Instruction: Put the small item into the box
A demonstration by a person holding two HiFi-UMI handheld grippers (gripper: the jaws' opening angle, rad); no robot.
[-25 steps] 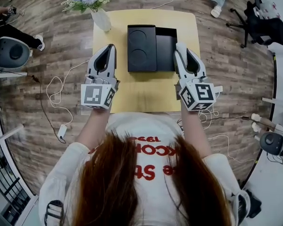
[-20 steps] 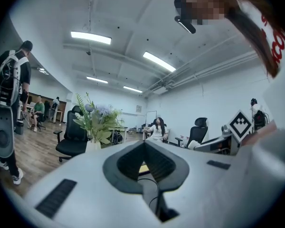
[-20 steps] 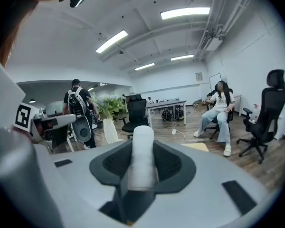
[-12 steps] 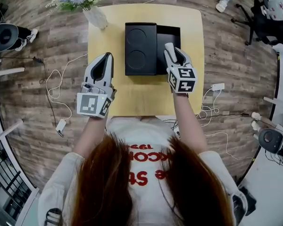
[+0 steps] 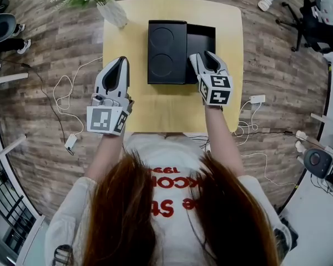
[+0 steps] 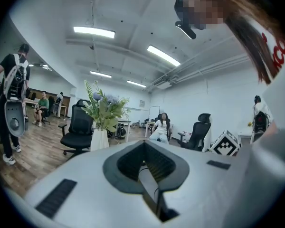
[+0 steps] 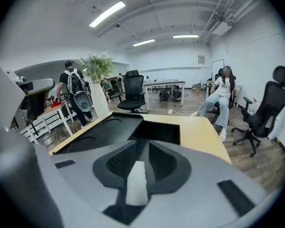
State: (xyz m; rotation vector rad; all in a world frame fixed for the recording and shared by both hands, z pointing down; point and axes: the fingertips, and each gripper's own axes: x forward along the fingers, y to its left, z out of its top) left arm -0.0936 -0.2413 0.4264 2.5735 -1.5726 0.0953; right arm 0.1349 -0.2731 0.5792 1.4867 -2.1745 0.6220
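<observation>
Left gripper (image 5: 120, 63) hangs shut and empty, likely idle to keep clear. Right gripper (image 7: 141, 145), its jaws just closing, pinches the small white item (image 7: 137, 184) between its pads, with the open black box (image 7: 161, 133) directly ahead, apparently ready for the drop

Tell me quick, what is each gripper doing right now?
Left gripper: closed, empty.
Right gripper: jaws have just been closing, holding the small white item by the box.
</observation>
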